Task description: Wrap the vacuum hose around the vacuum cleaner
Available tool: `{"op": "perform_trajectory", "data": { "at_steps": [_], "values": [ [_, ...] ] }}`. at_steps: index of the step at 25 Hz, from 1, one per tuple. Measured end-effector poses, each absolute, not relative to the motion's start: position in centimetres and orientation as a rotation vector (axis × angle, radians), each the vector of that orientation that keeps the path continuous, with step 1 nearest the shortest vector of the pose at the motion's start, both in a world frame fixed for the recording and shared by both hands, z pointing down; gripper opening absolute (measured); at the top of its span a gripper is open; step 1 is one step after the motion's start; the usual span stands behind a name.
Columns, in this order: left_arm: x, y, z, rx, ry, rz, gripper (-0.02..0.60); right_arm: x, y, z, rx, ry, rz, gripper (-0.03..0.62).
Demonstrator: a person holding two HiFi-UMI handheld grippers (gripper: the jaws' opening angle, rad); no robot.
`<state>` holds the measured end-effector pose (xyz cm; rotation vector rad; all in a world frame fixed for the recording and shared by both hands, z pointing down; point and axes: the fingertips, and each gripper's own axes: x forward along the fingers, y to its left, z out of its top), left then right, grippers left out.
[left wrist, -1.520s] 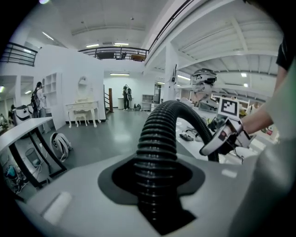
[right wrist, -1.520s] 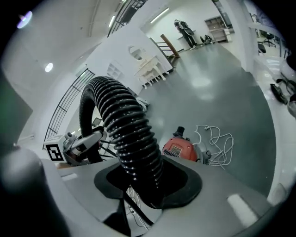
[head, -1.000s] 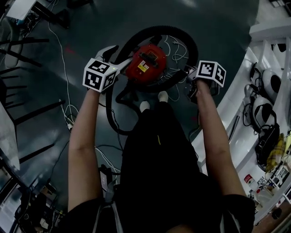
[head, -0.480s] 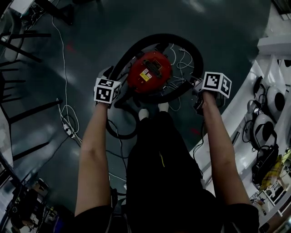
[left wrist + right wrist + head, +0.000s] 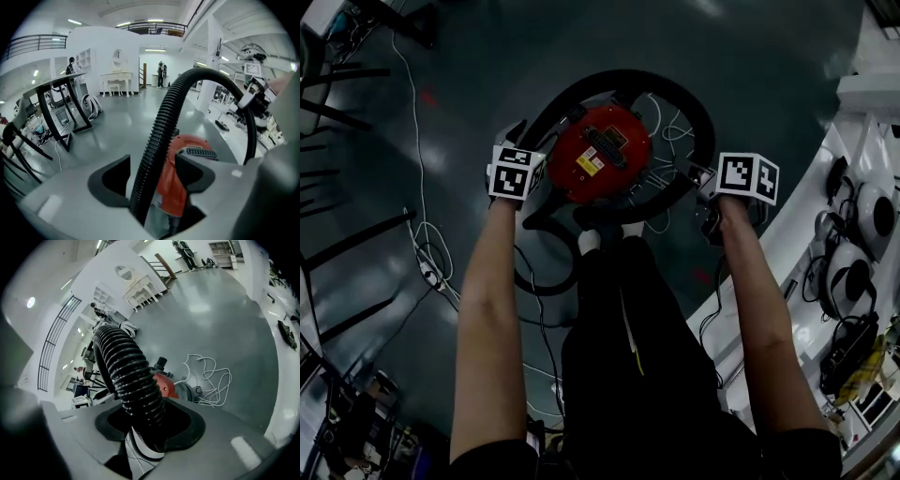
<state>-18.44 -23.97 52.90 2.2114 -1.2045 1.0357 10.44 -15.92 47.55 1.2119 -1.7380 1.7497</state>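
Note:
The red vacuum cleaner [image 5: 600, 155] stands on the dark floor in front of the person's feet. Its black ribbed hose [image 5: 675, 89] curls round it from the left, over the far side and down the right. My left gripper [image 5: 523, 141] is at the cleaner's left side. It is open, and the hose [image 5: 157, 140] runs up between its jaws with a gap to the right pad [image 5: 194, 171]. The red body [image 5: 180, 187] shows behind it. My right gripper [image 5: 705, 183] is at the cleaner's right, shut on the hose [image 5: 129, 371], which rises from its pads [image 5: 185, 425].
A loose white cord [image 5: 667, 120] lies on the floor by the cleaner and shows beyond the right jaws [image 5: 211, 380]. More cables [image 5: 427, 253] and black furniture legs [image 5: 347, 94] stand at the left. A white bench [image 5: 825, 150] with helmets borders the right. The person's white shoes [image 5: 589, 242] stand close to the cleaner.
Both grippers have sunk toward the floor, the left one further, coming in beside the cleaner's left side. The hose loop now lies lower and closer around the red body.

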Motion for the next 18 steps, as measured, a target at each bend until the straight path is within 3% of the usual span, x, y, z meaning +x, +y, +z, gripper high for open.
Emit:
{"op": "perform_trajectory", "data": {
  "at_steps": [12, 18],
  "values": [
    [-12.2, -29.4, 57.5, 2.312, -0.988, 1.063, 0.335, 10.9, -15.7, 53.1, 1.129, -1.706, 1.741, 0.176],
    [-9.1, -30.9, 60.1, 2.335, -0.908, 1.073, 0.318, 11.0, -16.4, 55.5, 1.111, -1.695, 1.793, 0.175]
  ]
}}
